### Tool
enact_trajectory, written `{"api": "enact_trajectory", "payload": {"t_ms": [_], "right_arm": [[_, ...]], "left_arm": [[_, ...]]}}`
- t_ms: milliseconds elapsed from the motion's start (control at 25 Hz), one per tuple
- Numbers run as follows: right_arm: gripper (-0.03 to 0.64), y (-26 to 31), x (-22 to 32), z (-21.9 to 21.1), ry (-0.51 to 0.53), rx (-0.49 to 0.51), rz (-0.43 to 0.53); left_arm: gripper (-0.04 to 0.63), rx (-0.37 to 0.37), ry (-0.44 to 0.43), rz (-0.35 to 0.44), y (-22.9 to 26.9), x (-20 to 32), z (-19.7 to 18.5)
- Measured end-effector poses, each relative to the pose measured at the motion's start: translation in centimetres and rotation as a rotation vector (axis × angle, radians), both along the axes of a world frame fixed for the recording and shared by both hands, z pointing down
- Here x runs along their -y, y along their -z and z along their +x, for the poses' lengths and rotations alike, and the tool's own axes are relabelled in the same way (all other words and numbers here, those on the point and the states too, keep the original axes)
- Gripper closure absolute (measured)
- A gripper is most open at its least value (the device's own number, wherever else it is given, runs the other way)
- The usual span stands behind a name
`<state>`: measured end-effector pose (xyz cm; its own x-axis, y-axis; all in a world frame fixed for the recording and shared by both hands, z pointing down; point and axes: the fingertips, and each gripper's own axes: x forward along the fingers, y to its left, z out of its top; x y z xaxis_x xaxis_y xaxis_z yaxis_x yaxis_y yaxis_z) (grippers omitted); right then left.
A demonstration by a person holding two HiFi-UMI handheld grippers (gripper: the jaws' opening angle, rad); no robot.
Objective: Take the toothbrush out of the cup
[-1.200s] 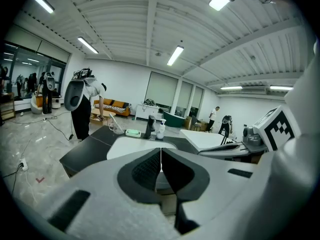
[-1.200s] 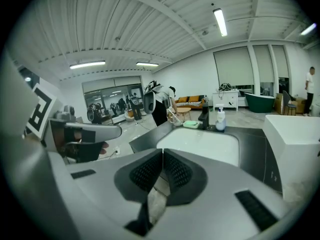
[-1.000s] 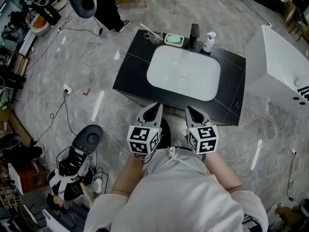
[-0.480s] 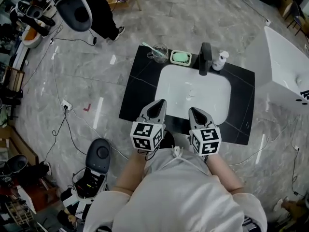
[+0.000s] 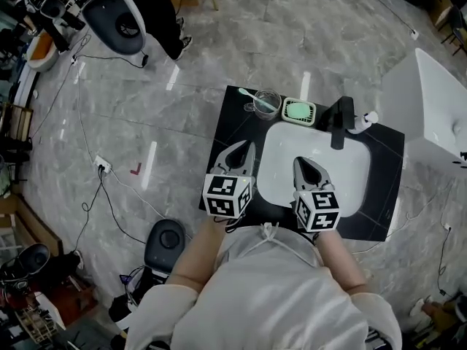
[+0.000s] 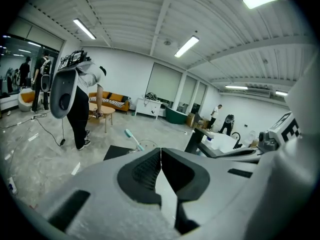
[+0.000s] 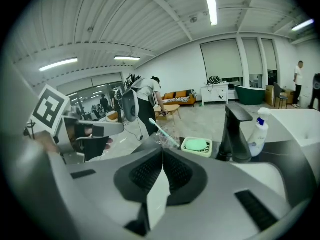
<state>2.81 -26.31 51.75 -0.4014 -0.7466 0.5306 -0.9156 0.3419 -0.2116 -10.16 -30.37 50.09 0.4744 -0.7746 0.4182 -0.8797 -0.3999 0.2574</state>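
A: Toothbrush (image 5: 252,97), where is it? Near to far, quick.
B: Nearest is the wearer (image 5: 270,297) in a white top, with a gripper in each hand. The left gripper (image 5: 248,147) has its jaws pressed together with nothing between them. Right gripper (image 5: 299,162) is the same: jaws together, empty.
A: Over what?
B: The left one hangs over the near-left part of the black counter (image 5: 230,119). The right one is over the near part of the white sink (image 5: 354,173).
A: Beyond that?
B: Along the counter's far edge, left to right: clear cup (image 5: 268,103), green soap dish (image 5: 298,111), black faucet (image 5: 338,121), white pump bottle (image 5: 363,119).
A: And the toothbrush?
B: It stands tilted in the cup, with the light teal head up and leaning left past the rim. It's well apart from both grippers, untouched.
A: Farther?
B: Grey marble floor (image 5: 219,35) with cables (image 5: 95,188). A standing person (image 5: 164,20) in dark trousers is at top left.
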Motion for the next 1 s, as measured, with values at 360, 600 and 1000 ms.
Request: {"api": "enact_trajectory", "payload": {"t_ms": [360,600,1000], "right_arm": [[0.589,-1.7,5.8,-1.9,-0.067,0.001,-0.029],[0.589,-3.7,7.6,-3.2,-0.083,0.0,-0.08],[0.589,-5.7,9.8,-3.7,-0.075,-0.017,-0.119]], "left_arm": [[0.574,-0.051,0.001,-0.047,-2.7,6.9,-1.8],[0.526,-0.108,0.024,-0.113,-5.1,10.0,-2.0],[0.454,-0.198,0.008,-0.242,-8.8,13.3,-0.4]]}}
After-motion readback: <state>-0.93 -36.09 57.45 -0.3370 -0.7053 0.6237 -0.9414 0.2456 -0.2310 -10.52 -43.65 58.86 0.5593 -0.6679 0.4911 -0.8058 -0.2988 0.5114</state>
